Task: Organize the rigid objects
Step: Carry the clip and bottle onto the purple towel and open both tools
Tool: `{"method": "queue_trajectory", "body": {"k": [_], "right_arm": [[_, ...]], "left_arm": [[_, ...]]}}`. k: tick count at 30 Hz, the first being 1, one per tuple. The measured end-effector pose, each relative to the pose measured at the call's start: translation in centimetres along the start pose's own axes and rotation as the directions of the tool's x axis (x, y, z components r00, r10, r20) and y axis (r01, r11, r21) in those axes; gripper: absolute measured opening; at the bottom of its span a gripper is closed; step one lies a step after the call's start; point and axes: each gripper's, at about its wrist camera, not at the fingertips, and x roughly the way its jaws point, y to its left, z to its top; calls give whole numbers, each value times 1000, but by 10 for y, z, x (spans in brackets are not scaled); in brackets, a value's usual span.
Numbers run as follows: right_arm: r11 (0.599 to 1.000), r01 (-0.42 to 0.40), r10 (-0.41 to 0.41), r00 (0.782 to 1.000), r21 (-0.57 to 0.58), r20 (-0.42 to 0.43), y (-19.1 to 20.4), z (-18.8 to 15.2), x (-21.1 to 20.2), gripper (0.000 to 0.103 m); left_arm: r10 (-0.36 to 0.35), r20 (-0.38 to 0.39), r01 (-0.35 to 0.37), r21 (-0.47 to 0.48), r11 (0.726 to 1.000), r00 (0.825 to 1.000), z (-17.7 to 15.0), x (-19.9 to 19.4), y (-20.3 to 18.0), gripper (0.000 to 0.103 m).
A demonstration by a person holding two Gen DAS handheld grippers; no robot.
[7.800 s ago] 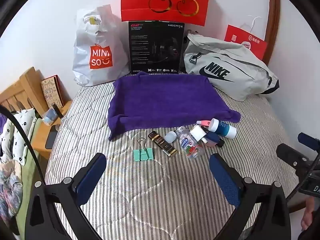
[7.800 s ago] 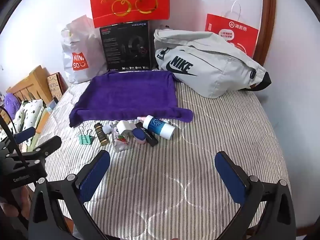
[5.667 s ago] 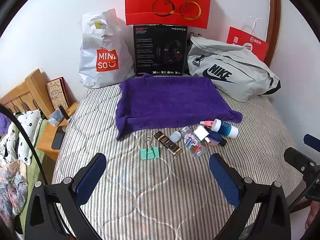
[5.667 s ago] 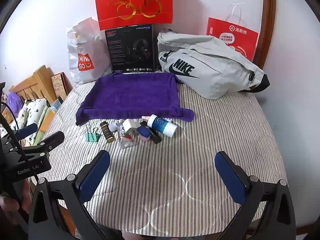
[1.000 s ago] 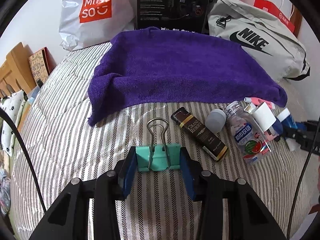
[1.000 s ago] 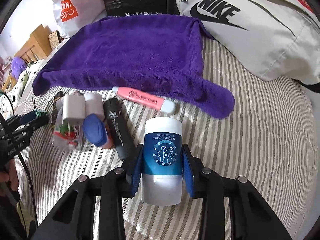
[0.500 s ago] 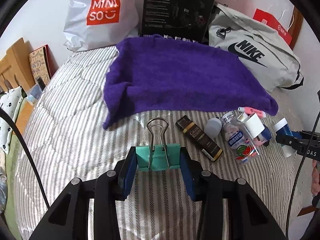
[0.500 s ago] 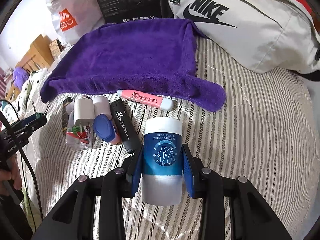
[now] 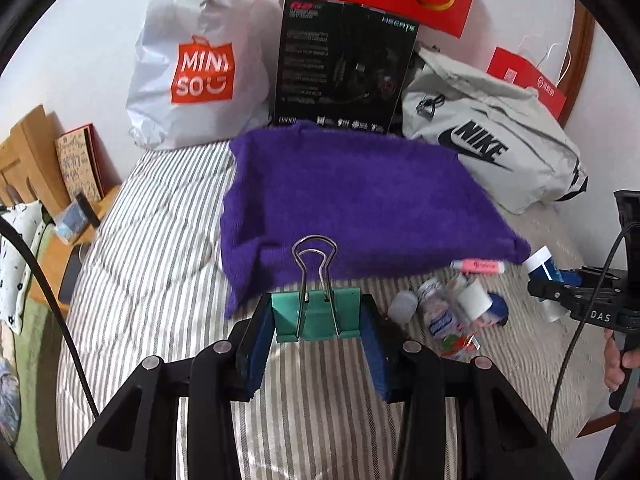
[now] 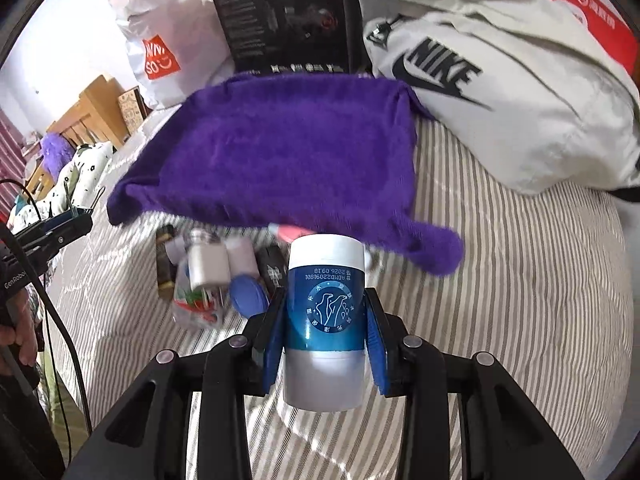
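On the striped bed (image 9: 152,240) lies a purple towel (image 9: 352,200), before it the right gripper (image 10: 326,320) pinching a blue bottle (image 10: 325,316) and the left gripper (image 9: 316,320) pinching a green clip (image 9: 316,316), both above the bed.

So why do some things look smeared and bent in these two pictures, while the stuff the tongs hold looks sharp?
Left wrist view: the green binder clip in the left tongs is crisp, the small bottles behind smear with motion, and the fisheye bows the striped bedcover. Right wrist view: the blue and white bottle in the right tongs is sharp, the purple towel edge blurs.
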Motion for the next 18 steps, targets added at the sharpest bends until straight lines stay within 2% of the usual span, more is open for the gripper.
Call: {"method": "queue_trajectory", "body": {"k": [9, 15, 18], "right_arm": [[1000, -22, 22, 999, -4, 37, -2, 44, 9, 37], [999, -37, 38, 997, -15, 63, 0, 89, 27, 37], [999, -41, 43, 997, -20, 65, 2, 112, 41, 37]], "left_arm": [[-18, 29, 17, 46, 999, 999, 44, 18, -6, 40], [-75, 38, 73, 54, 996, 996, 83, 45, -9, 40], [-82, 49, 79, 61, 995, 995, 101, 59, -11, 40]]}}
